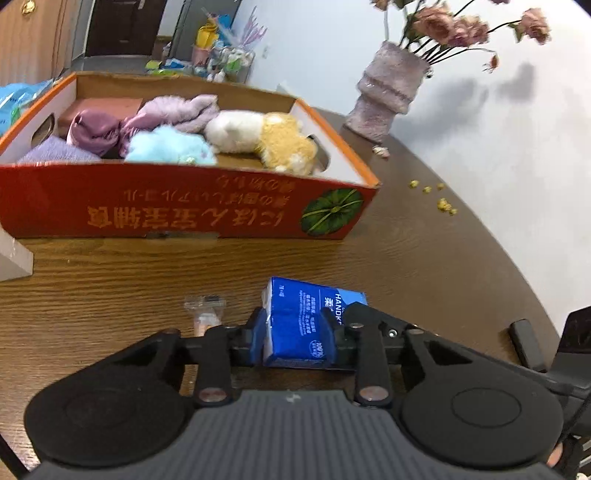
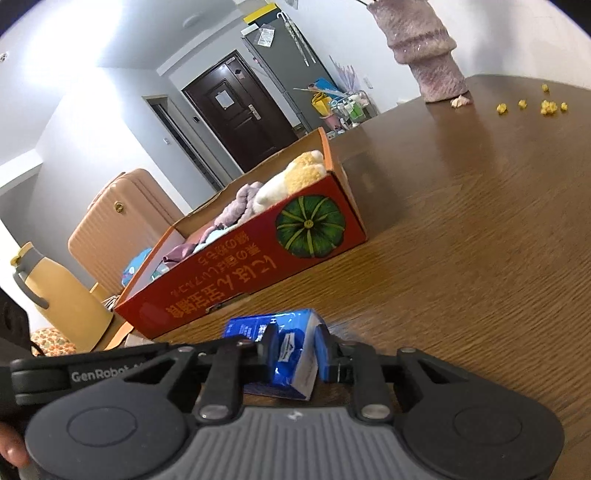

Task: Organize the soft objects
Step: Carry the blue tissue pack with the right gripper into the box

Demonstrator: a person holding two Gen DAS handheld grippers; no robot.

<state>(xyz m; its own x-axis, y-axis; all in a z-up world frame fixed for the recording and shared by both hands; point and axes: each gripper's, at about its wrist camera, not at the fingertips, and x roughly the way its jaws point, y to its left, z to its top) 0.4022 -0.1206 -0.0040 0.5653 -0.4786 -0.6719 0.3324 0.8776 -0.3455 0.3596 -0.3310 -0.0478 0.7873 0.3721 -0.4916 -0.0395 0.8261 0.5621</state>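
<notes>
Nearest to me, both grippers meet on one thing. My left gripper [image 1: 295, 338] has its jaws clamped on the blue tissue pack [image 1: 303, 325], blue pads pressed to its two sides. My right gripper [image 2: 297, 356] grips the same tissue pack [image 2: 291, 347] from the other end, jaws closed on it. The pack sits low over the brown wooden table [image 1: 424, 266], just in front of the box; whether it touches the wood I cannot tell.

Left of the pack, a small clear wrapper [image 1: 205, 312] lies on the table, close beside the left jaw.

Further out stands the red cardboard box [image 1: 177, 206], open-topped, upside-down orange lettering and a green pumpkin picture on its near wall. Inside it:
- white and yellow plush toy [image 1: 262, 138] at the right end, near the handle cutout
- light blue fluffy piece [image 1: 170, 147] against the near wall
- purple and lilac cloths [image 1: 147, 120] piled left of centre

Beyond the box's right corner, a few small yellow bits [image 1: 441, 201] are scattered on the table. Further back a fuzzy pinkish vase [image 1: 388, 92] stands by the white wall, holding dried pink flowers [image 1: 461, 26].

Far background, right wrist view: tan suitcase [image 2: 122, 221], yellow jug [image 2: 62, 299] at the left, dark door [image 2: 236, 110].
</notes>
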